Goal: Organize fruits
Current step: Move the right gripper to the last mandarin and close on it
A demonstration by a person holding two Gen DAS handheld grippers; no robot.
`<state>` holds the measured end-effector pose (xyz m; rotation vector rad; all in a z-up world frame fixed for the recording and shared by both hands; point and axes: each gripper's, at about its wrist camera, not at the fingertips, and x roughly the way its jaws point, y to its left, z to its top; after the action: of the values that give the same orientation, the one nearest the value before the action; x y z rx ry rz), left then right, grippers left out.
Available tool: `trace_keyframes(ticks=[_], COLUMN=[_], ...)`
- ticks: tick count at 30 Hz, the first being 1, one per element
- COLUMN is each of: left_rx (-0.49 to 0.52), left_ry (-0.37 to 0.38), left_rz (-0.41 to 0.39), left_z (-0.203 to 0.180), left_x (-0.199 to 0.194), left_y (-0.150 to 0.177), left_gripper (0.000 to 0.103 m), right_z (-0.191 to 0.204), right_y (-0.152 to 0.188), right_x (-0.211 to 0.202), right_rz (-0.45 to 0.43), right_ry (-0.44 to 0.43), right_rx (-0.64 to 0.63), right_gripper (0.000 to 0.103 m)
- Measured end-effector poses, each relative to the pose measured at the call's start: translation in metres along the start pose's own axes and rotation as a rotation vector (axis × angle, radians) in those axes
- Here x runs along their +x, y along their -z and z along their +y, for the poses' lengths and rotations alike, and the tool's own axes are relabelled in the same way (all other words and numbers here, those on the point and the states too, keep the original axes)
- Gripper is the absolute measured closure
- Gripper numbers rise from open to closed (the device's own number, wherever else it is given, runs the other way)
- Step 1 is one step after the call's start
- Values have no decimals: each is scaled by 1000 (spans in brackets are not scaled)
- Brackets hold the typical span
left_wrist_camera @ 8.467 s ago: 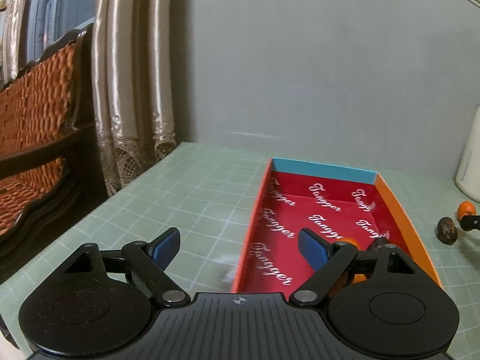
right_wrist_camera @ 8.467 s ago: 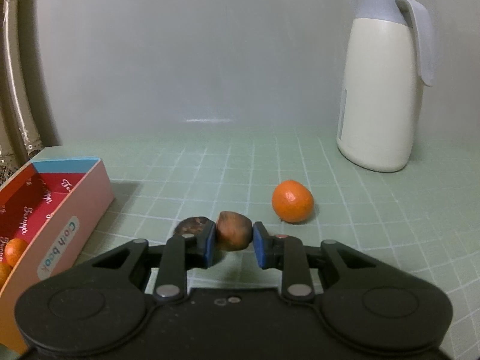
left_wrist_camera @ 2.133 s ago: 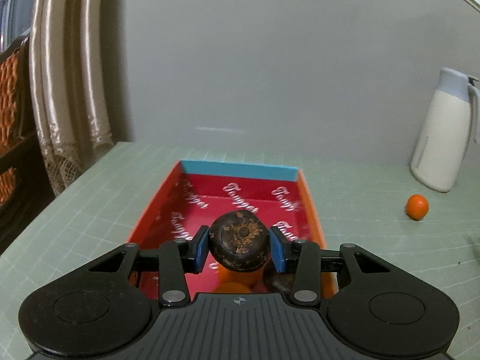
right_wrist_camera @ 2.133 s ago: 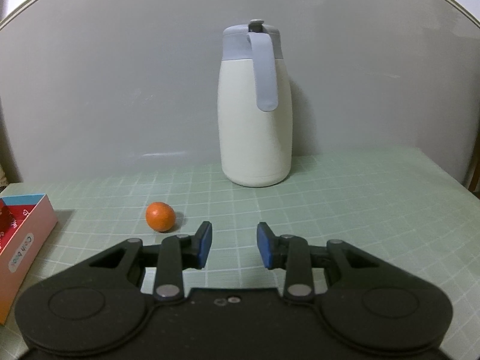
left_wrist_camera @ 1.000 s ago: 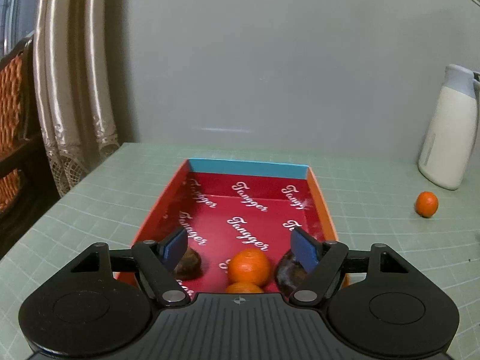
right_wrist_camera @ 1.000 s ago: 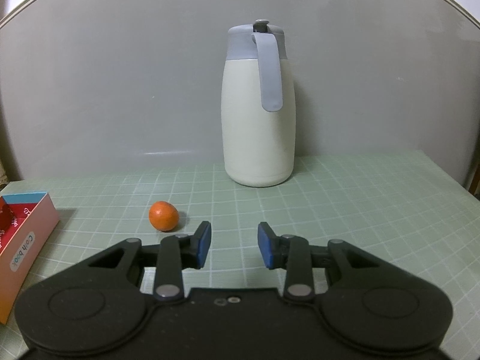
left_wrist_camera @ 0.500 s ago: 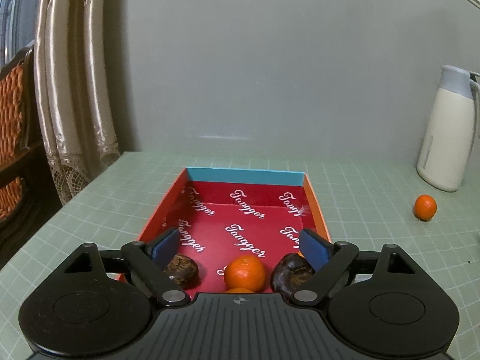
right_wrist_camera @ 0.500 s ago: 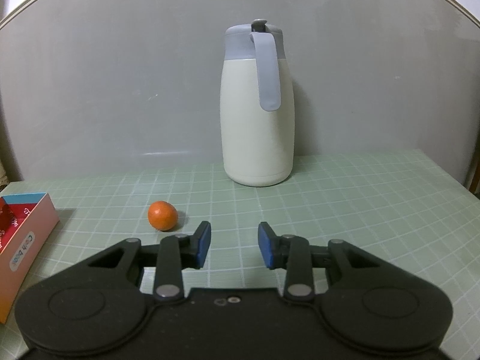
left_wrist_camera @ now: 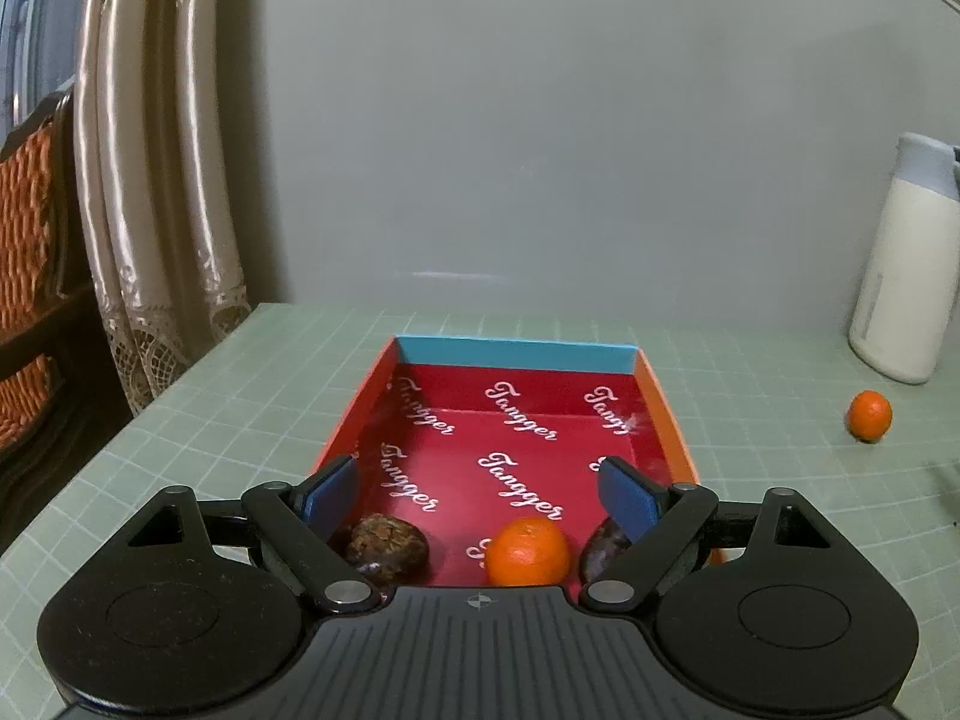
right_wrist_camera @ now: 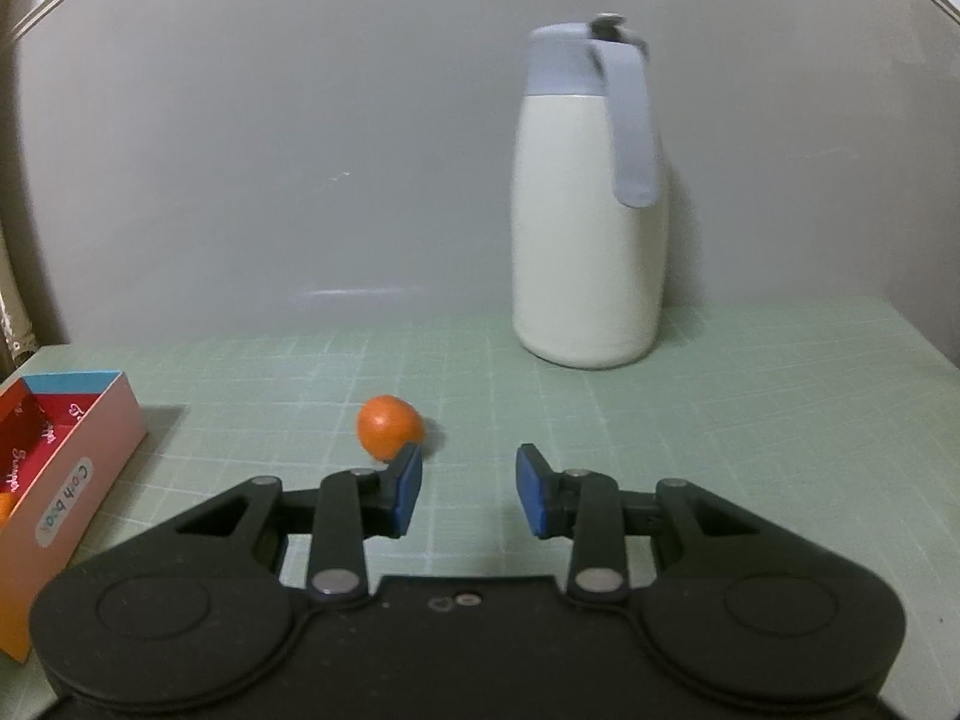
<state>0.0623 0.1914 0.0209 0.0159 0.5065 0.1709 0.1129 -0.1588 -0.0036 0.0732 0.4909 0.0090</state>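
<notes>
The box [left_wrist_camera: 663,414] lies lengthwise on the green gridded mat [left_wrist_camera: 252,396], a shallow open carton with a red lining printed all over in white script, orange side walls and a light blue far wall. From the right wrist view its outer side is pale pink and carries a small oval label.

Three fruits show at the near end of the box. At the left is a dark brown fruit [left_wrist_camera: 387,546] with a rough, crusty, wrinkled skin. In the middle sits a tangerine [left_wrist_camera: 527,551], bright orange, round and slightly glossy. At the right is a second dark fruit [left_wrist_camera: 602,547], smoother and shinier, half hidden behind a blue pad.

The left gripper [left_wrist_camera: 480,489] hovers over that near end with its jaws spread wide and nothing between the pads; the fruits lie below and behind them, not pinched.

A loose tangerine [right_wrist_camera: 390,426] rests on the mat well apart from the box, between it and a cream jug [right_wrist_camera: 591,210] with a grey-blue lid and handle that stands upright near the grey wall. This fruit is small, orange and a little oval.

The right gripper [right_wrist_camera: 469,489] sits low over the mat with a clear gap between its blue pads and nothing in it. The loose tangerine lies just beyond the tip of its left finger, outside the gap.

Beige curtains [left_wrist_camera: 156,192] hang at the mat's left edge.
</notes>
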Motion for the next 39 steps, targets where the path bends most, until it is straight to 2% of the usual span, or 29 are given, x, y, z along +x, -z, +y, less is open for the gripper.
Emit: trace_keyframes(ticks=[16,27,33,39], left_rx=[-45,-73,-79,-100], left_ry=[3,16,-11,-11], left_rz=[13,11,6,0], left_z=[18,22,26,29], left_x=[17,26,29,30], left_y=[-3,-5,-4,-6], left_gripper=[17,17,17,17], right_z=[44,50,52,50], right_y=[-5,-7,-8,-8], right_x=[85,92,99,95], right_rz=[97,92,104,97], right_ry=[-28,-4,4,-20], right_rx=[-97,-114,-123,-100], right_gripper=[71,67,63,67])
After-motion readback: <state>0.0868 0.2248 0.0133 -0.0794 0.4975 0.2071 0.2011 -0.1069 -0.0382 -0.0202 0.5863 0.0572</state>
